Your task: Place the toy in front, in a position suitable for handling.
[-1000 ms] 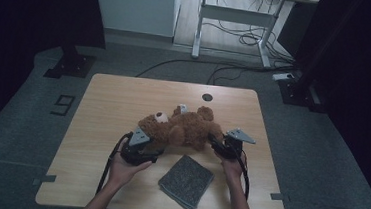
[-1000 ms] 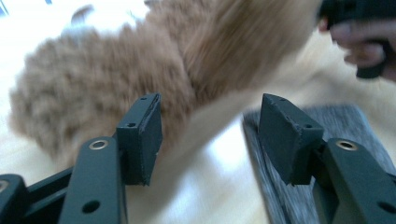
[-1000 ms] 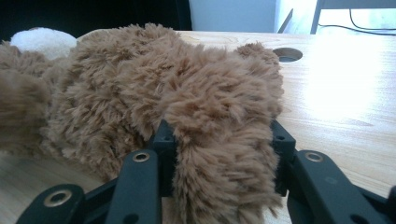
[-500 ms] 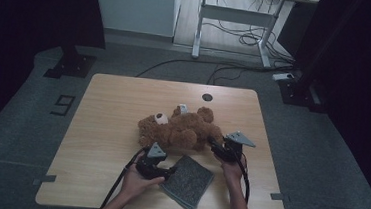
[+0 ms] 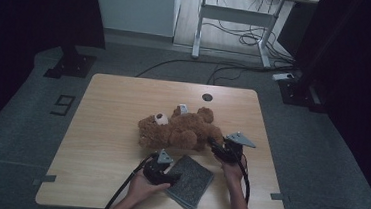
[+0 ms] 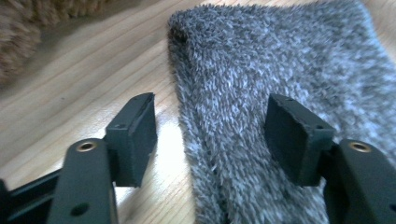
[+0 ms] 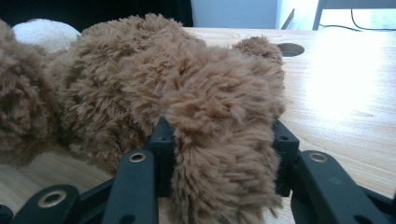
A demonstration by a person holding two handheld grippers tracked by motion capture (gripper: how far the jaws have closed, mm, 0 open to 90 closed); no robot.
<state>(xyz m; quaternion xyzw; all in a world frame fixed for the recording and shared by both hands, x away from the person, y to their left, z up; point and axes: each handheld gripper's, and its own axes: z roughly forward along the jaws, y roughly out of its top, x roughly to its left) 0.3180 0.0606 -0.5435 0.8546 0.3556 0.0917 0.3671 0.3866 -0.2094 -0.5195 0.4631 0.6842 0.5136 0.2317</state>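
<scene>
the right gripper (image 7: 219,154) is clamped on a limb of the teddy bear (image 5: 179,131), which lies mid-table. the left gripper (image 6: 212,135) has just been opening its jaws, now wide apart over the near edge of the grey cloth (image 6: 280,84) beside the bear, pads not pressing. to grab it well, i'd lower until one pad slips under the edge, then close firmly while the right keeps the bear pinned
</scene>
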